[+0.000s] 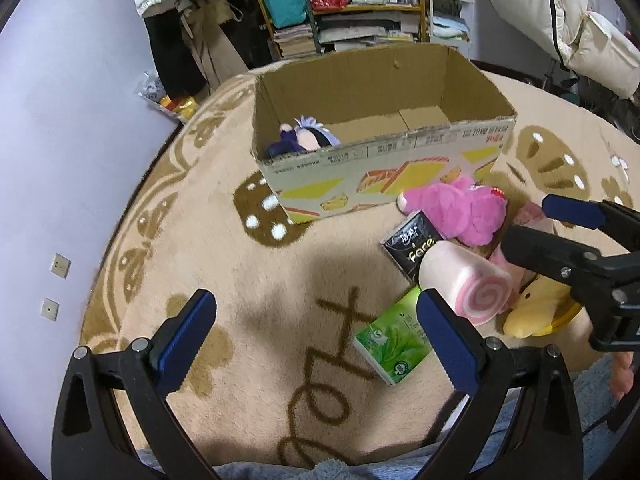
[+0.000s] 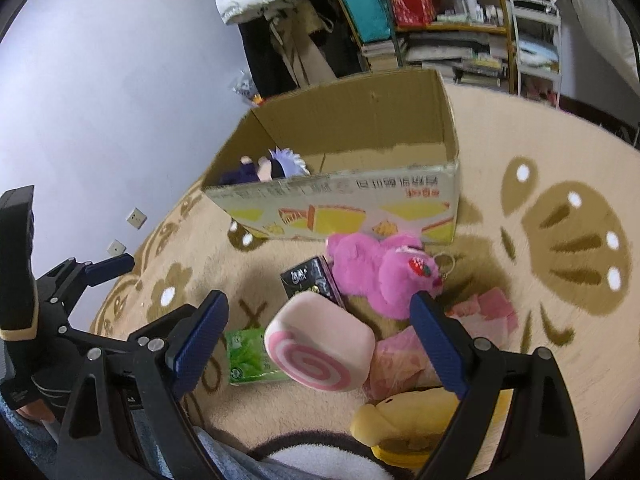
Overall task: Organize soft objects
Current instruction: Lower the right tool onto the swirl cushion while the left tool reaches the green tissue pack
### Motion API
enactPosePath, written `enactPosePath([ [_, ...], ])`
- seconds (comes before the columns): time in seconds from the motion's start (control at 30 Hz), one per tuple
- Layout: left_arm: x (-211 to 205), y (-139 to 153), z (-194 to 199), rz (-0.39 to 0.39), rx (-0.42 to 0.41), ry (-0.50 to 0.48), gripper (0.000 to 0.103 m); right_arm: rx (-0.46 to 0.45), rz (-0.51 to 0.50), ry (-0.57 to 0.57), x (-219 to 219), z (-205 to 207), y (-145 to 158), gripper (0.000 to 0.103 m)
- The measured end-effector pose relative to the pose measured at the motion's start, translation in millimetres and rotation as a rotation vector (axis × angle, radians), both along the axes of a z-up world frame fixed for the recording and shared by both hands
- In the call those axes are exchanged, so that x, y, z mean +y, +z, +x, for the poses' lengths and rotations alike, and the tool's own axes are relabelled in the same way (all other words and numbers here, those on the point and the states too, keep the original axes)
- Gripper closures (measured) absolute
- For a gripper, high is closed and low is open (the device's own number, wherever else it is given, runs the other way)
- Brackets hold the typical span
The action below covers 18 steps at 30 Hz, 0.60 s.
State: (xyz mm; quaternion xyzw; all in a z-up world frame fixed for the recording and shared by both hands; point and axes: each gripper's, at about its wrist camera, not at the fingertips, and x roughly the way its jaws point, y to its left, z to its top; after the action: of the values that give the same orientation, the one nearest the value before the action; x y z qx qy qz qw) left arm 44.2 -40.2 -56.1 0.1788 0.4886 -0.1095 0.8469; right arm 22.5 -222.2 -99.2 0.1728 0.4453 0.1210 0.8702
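Observation:
An open cardboard box (image 1: 384, 160) (image 2: 340, 208) stands on the blanket with a purple-haired doll (image 1: 304, 138) (image 2: 272, 166) inside. In front of it lie a pink plush (image 1: 460, 208) (image 2: 380, 272), a pink swirl-roll pillow (image 1: 464, 280) (image 2: 320, 348), a black tissue pack (image 1: 412, 246) (image 2: 308, 280), a green tissue pack (image 1: 396, 340) (image 2: 248, 356) and a yellow plush (image 1: 536, 312) (image 2: 404, 424). My left gripper (image 1: 316, 344) is open and empty over the blanket, left of the pile. My right gripper (image 2: 320, 340) is open, its fingers on either side of the swirl-roll pillow; it also shows in the left wrist view (image 1: 524, 220).
The beige patterned blanket (image 1: 224, 264) covers the bed. A lilac wall (image 1: 60, 120) runs along the left. Shelves with books and bags (image 1: 344, 4) and hanging clothes stand behind the box. Pink wrapped items (image 2: 488, 308) lie right of the pile.

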Motion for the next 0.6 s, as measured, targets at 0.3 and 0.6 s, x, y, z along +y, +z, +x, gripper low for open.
enactPosePath([
  [0.3,-6,-17,5,-0.01,0.064,-0.042,0.003,0.087,0.029,0.042,7,16,-23,0.007],
  [0.6,-21,-43,3,0.009,0.159,-0.118,0.003,0.204,0.046,0.091,16,24,-48,0.025],
])
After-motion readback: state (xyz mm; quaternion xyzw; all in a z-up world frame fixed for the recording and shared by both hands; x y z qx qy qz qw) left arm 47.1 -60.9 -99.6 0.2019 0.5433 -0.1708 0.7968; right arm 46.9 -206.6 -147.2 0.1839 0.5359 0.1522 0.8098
